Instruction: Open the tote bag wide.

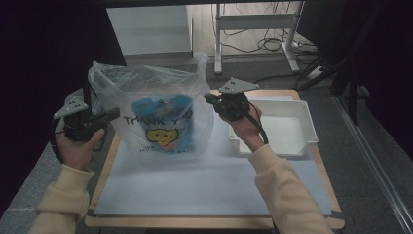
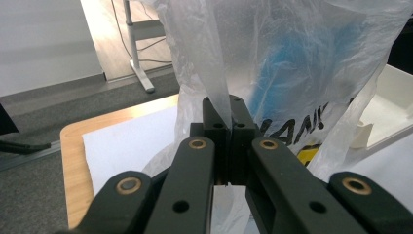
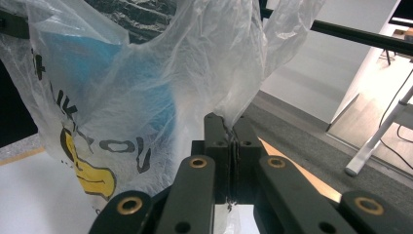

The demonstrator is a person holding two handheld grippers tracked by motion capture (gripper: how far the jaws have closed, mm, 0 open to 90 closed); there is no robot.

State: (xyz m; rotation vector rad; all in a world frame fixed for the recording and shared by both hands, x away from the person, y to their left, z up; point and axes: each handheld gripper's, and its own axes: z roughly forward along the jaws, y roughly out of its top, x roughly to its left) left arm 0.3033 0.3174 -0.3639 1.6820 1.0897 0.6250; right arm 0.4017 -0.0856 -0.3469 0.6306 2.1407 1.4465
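The clear plastic bag printed with a yellow smiley point(image 1: 156, 117) stands on the bench point(image 1: 209, 185), a blue item inside. Left gripper point(image 1: 114, 113) and right gripper point(image 1: 208, 99) fingers each pinch a handle. Lift both evenly, keeping the mouth level.

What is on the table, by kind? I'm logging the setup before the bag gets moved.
Plastic bag: 1
Blue item inside the bag: 1
White tray: 1
White mat: 1
Total: 4
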